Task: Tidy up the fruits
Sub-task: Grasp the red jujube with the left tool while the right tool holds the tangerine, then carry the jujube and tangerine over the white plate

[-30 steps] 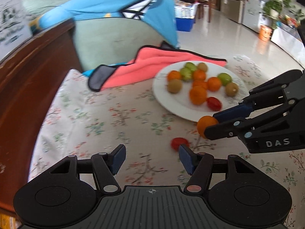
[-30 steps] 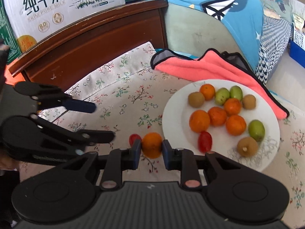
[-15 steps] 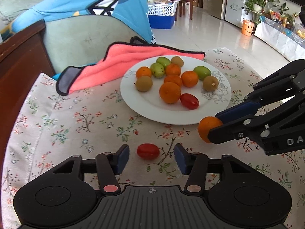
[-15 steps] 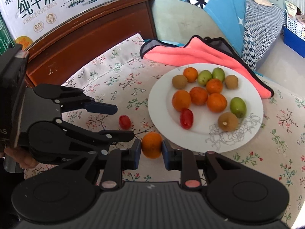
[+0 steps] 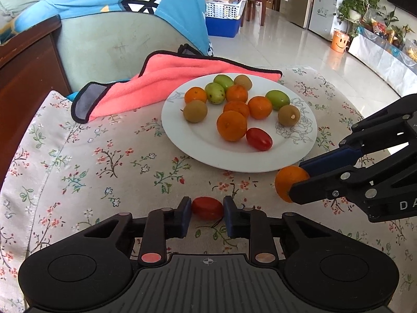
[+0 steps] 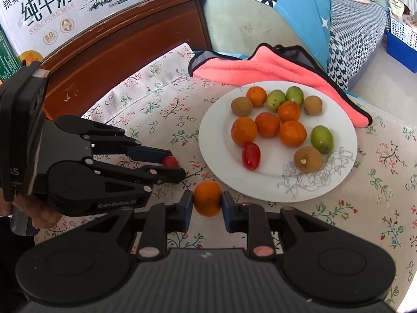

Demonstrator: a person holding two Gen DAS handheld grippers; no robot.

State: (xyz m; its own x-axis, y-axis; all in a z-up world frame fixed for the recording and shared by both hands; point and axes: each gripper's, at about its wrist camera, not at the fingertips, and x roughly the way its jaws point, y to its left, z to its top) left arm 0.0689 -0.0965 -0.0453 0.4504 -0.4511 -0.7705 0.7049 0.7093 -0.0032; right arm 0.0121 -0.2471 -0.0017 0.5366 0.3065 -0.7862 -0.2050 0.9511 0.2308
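Note:
A white plate [image 5: 203,146] [image 6: 216,143] on the floral tablecloth holds several oranges, green fruits, brown kiwis and one red tomato [image 5: 259,138] [image 6: 250,155]. My left gripper [image 5: 207,210] has its pads against a second red tomato [image 5: 207,208] on the cloth in front of the plate; the same tomato shows between its fingers in the right wrist view [image 6: 170,161]. My right gripper [image 6: 207,203] is shut on an orange [image 6: 207,202] and holds it just off the plate's near rim; it also shows in the left wrist view [image 5: 289,185].
A pink towel [image 5: 166,78] [image 6: 263,70] lies behind the plate against a green chair back with a blue garment. A dark wooden headboard [image 6: 122,49] and a milk carton box [image 6: 65,5] stand on the left. The cloth's edge drops off on the right.
My left gripper has moved forward around the loose tomato and closed onto it. My right gripper still holds the orange and has come closer to the plate's rim.

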